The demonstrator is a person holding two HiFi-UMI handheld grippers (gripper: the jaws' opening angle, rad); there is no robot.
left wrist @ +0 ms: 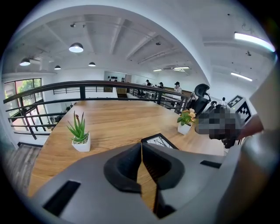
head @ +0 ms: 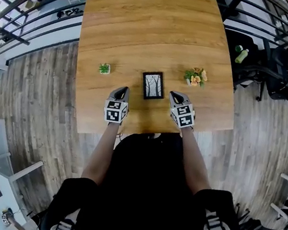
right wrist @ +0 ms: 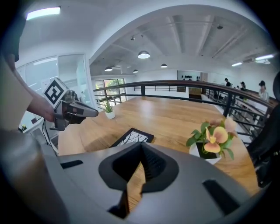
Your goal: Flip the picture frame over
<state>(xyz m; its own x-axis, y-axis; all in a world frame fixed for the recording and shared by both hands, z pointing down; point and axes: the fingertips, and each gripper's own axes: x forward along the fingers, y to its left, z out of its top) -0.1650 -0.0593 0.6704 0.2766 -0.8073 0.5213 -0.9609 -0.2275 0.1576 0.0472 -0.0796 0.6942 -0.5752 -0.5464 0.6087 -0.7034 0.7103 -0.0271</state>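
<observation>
Frame (head: 153,85) lies flat on the table (head: 148,25), tree pic facing up. Green plant (head: 104,68) is well to the frame's left and flower pot (head: 195,77) to its right, both approx level w/ its far end. L gripper (head: 122,89) sits just left of the frame's near corner, R gripper (head: 175,96) just right of it. Neither touches the frame. Both pairs of jaws are pressed together w/ nothing btwn them.

Step, my read: no grip on the frame, so the flip is either not begun or already over. The face alone doesn't settle which. If still to do: spread the jaws, get a pad under one long edge, then lift & turn it w/o letting it slide.

Only the head view gives the layout, w/ both grippers flanking the frame. Only the gripper views show the pads meeting. R gripper view also catches the L gripper beyond the frame.
</observation>
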